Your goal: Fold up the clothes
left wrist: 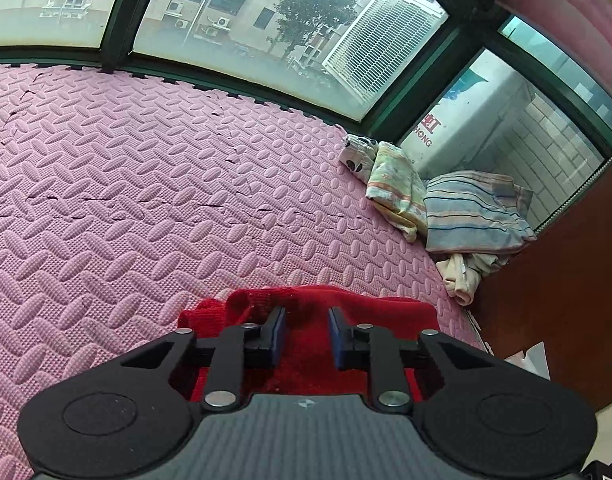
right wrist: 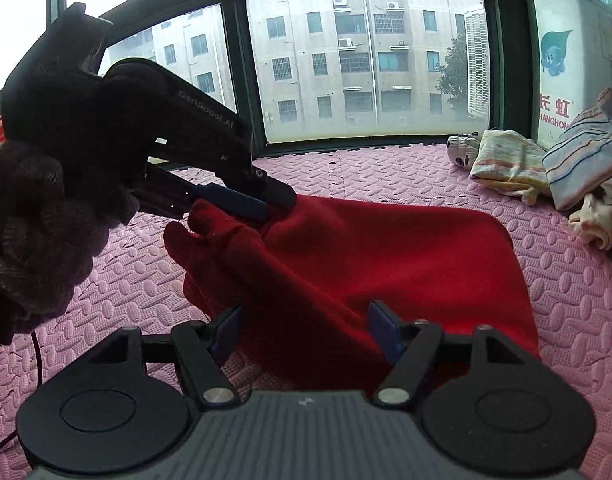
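Lying on the pink foam mat (left wrist: 126,184) is one red knitted garment (right wrist: 385,260), its body spread flat and one sleeve bunching up toward the left side. Two claws are working over it. The left claw (left wrist: 306,322) is hovering just over the garment's rumpled edge with its two blue pads (left wrist: 280,332) standing narrow, a small gap showing between them and red cloth lying beneath; from the right wrist view the same left claw (right wrist: 262,208) is reaching the sleeve fold, though whether the pads are actually pinching cloth I cannot tell. One dark gloved hand (right wrist: 34,216) is gripping its handle. The right claw (right wrist: 306,330) is standing wide, its two pads apart above the near edge of the garment, with nothing pinched between them.

Near the far right corner of the mat, a small heap of other clothes is sitting: one spotted white piece (left wrist: 359,154), one pale floral piece (left wrist: 393,184), one striped blue piece (left wrist: 473,212) and one cream piece (left wrist: 461,276). Green-framed windows (left wrist: 266,40) are running behind the mat.
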Demonstrator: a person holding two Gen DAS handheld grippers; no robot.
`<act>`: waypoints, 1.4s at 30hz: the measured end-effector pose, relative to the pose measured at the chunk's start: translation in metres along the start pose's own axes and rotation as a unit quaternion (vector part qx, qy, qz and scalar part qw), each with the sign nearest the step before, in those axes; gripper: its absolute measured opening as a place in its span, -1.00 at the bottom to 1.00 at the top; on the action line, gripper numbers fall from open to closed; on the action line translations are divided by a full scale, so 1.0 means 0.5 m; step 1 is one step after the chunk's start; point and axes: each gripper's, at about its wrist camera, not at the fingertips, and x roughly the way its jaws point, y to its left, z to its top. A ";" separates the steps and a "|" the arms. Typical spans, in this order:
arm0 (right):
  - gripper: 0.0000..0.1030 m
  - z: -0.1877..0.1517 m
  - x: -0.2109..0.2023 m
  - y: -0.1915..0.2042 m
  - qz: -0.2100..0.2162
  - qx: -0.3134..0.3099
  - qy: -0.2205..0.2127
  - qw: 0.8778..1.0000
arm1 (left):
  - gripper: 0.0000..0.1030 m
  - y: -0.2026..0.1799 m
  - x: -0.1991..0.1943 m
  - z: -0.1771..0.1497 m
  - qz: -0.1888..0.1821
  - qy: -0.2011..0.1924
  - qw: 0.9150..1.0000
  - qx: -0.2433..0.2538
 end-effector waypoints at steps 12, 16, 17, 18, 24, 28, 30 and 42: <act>0.36 -0.001 -0.113 -0.117 -0.062 0.093 -0.036 0.993 | -0.54 0.000 -0.033 -0.009 -0.010 -0.007 1.000 0.010; 0.38 -0.026 -0.089 -0.129 -0.062 0.085 -0.012 0.994 | -0.54 0.002 -0.031 -0.011 0.002 -0.006 1.000 0.012; 0.39 -0.032 -0.083 -0.124 -0.063 0.075 -0.007 0.995 | -0.56 0.004 -0.028 -0.011 0.006 -0.006 1.000 0.009; 0.39 -0.037 -0.079 -0.119 -0.067 0.069 -0.007 0.995 | -0.56 0.006 -0.025 -0.011 0.009 -0.005 1.000 0.006; 0.38 -0.020 -0.108 -0.125 -0.053 0.092 -0.027 0.994 | -0.55 0.004 -0.045 -0.012 0.006 -0.009 1.000 0.009; 0.38 -0.019 -0.107 -0.128 -0.047 0.096 -0.028 0.994 | -0.53 0.001 -0.067 -0.015 0.004 -0.012 1.000 0.016; 0.39 -0.026 -0.093 -0.124 -0.045 0.089 -0.016 0.995 | -0.53 0.002 -0.075 -0.020 0.010 -0.010 1.000 0.019; 0.80 -0.010 -0.116 -0.087 -0.026 0.081 -0.013 0.996 | -0.02 -0.014 -0.171 -0.067 0.048 -0.023 0.996 0.065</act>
